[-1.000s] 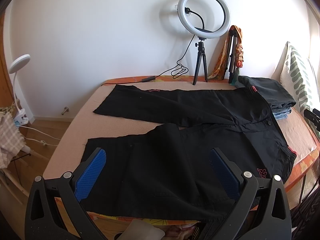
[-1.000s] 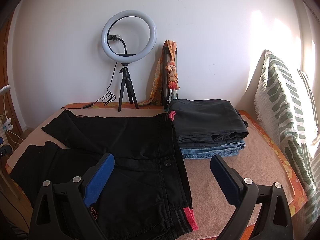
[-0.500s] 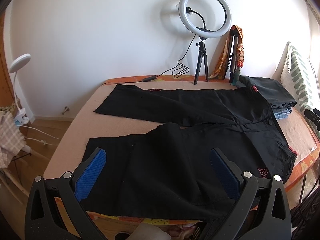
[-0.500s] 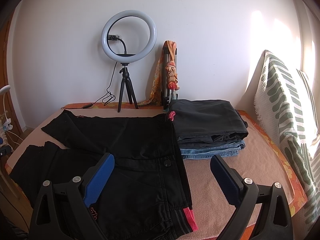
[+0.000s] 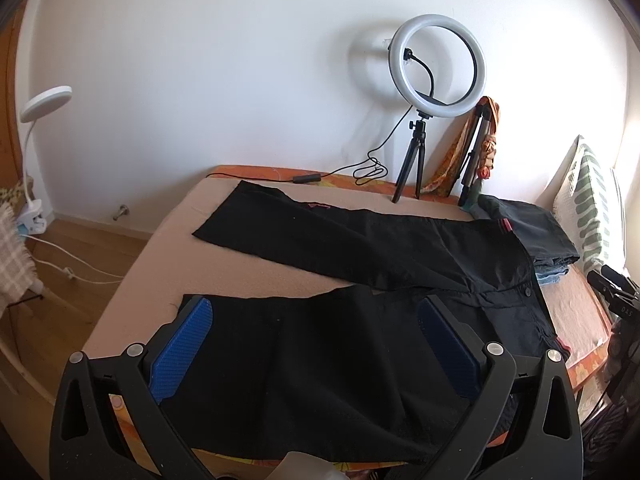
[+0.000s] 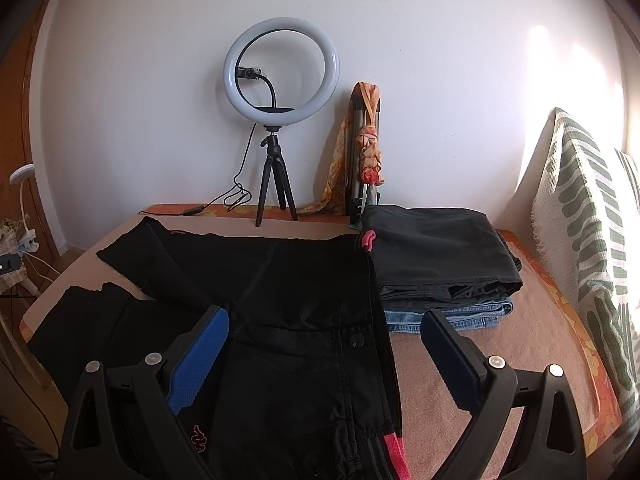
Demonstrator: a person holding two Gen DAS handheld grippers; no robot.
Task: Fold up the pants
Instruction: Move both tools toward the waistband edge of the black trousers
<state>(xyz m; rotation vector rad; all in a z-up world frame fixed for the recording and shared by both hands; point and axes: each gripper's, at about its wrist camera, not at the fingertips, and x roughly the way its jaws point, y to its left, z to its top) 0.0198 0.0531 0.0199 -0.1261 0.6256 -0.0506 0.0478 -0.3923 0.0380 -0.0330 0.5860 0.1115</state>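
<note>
Black pants (image 5: 360,280) lie flat on the bed, legs spread apart toward the left, waist at the right. In the right wrist view the waistband with its button (image 6: 355,340) and a red trim (image 6: 394,454) show. My left gripper (image 5: 316,328) is open and empty, hovering over the near leg. My right gripper (image 6: 324,336) is open and empty, above the waist end of the pants (image 6: 280,300).
A stack of folded dark pants and jeans (image 6: 436,264) sits right of the waist. A ring light on a tripod (image 6: 280,120) and a wrapped tripod (image 6: 366,160) stand at the wall. A striped pillow (image 6: 592,240) is at far right. A lamp (image 5: 44,104) stands left of the bed.
The left gripper has shifted to the left and tilted down a little over the near leg. The right gripper has barely moved. The pants lie as before.
</note>
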